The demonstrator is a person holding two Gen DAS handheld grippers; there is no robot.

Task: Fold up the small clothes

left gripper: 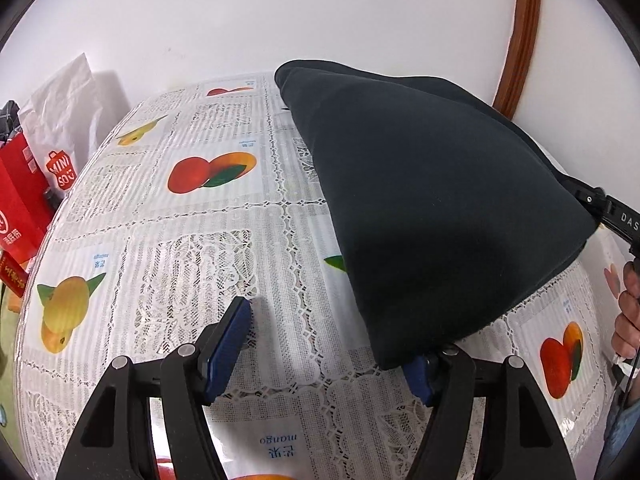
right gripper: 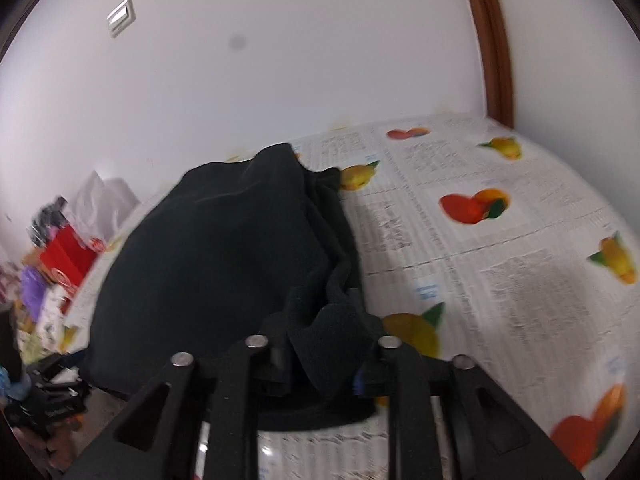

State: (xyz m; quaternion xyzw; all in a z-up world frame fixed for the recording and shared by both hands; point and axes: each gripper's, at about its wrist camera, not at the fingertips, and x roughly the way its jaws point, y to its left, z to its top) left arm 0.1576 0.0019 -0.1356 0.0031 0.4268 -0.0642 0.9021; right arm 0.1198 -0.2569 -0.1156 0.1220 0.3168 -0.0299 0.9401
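A dark blue-black garment (left gripper: 432, 208) is lifted off the fruit-print tablecloth (left gripper: 200, 240), stretched like a tent. My right gripper (left gripper: 600, 204) holds its right corner; in the right wrist view the gripper (right gripper: 320, 364) is shut on a bunched fold of the garment (right gripper: 224, 256). My left gripper (left gripper: 332, 344) is open. Its left blue pad (left gripper: 228, 344) is bare above the cloth. Its right pad (left gripper: 418, 376) sits under the garment's hanging lower corner, which hides its tip.
A red Miniso bag (left gripper: 24, 208) and a white plastic bag (left gripper: 68, 100) stand at the table's left edge. A white wall and a brown wooden frame (left gripper: 520, 36) lie behind. The person's hand (left gripper: 628, 312) is at the right edge.
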